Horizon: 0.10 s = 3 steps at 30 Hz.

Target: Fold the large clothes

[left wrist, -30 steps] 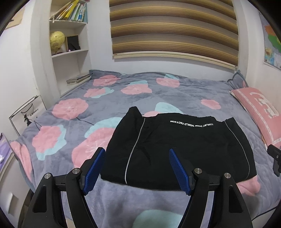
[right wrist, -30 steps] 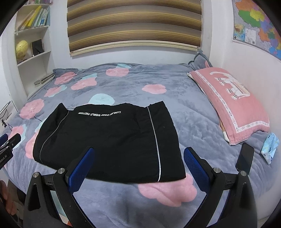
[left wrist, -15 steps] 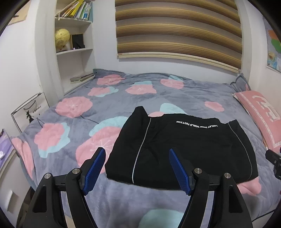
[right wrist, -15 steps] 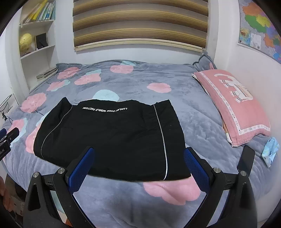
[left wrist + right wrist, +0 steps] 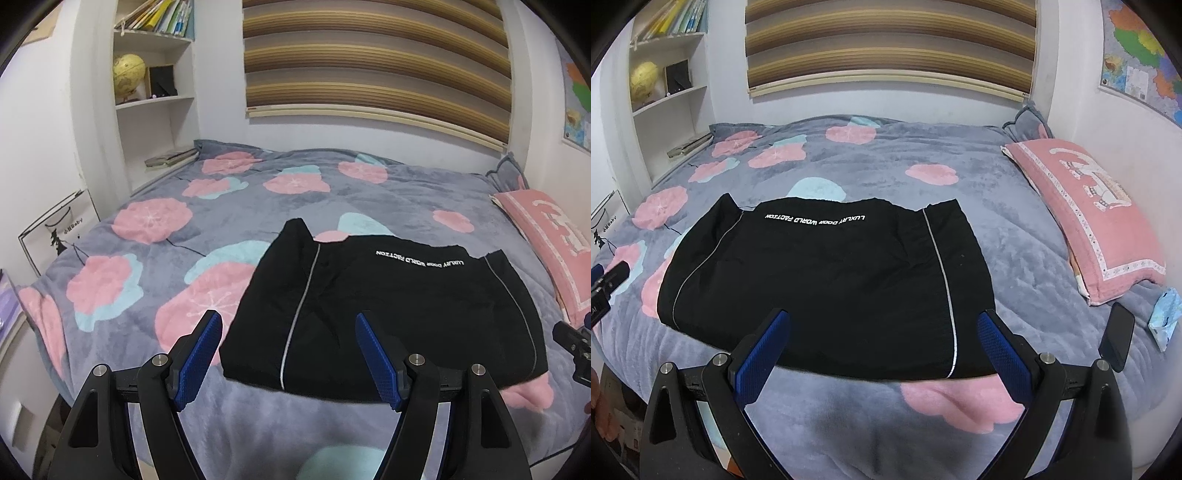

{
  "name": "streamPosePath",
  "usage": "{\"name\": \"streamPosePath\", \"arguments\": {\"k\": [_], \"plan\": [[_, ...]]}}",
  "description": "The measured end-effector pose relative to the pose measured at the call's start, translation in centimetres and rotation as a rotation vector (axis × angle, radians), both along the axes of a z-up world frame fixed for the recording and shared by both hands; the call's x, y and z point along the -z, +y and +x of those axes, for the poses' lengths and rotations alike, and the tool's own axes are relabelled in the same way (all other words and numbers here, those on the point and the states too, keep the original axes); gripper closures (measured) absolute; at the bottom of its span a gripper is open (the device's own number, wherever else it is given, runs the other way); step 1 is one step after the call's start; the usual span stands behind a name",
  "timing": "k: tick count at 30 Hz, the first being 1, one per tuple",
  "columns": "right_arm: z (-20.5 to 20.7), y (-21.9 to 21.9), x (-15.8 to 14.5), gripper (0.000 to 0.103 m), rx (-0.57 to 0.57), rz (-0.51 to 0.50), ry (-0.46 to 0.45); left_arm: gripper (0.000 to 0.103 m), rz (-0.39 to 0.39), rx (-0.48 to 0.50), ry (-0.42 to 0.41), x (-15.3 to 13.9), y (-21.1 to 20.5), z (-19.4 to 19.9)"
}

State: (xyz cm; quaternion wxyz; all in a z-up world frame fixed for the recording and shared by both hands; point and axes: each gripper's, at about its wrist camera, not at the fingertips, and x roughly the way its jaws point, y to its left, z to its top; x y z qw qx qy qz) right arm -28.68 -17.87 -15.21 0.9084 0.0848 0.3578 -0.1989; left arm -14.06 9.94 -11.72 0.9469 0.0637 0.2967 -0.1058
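A black garment [image 5: 388,314] with thin grey stripes and white lettering lies folded into a rectangle on the flowered grey bed [image 5: 229,229]. It also shows in the right wrist view [image 5: 827,280]. My left gripper [image 5: 288,354] is open and empty, held above the bed's near edge in front of the garment's left part. My right gripper [image 5: 882,350] is open and empty, held above the near edge in front of the garment's right part. Neither gripper touches the cloth.
A pink pillow [image 5: 1089,214] lies at the bed's right side, with a dark phone [image 5: 1117,336] and a light blue packet [image 5: 1163,317] beside it. White shelves [image 5: 155,96] with a globe [image 5: 127,72] and books stand at the far left. A striped blind [image 5: 376,55] covers the back wall.
Both grippers have drawn back and risen a little, so the garment sits farther off in both views. The garment has not moved. Both stay open.
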Motion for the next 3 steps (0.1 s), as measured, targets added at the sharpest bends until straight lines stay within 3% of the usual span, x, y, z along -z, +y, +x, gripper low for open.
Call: {"name": "streamPosePath", "arguments": {"k": [3], "plan": [[0.51,-0.07,0.47,0.001,-0.001,-0.001,0.010,0.027,-0.018,0.009,-0.029,-0.02,0.58,0.32]]}}
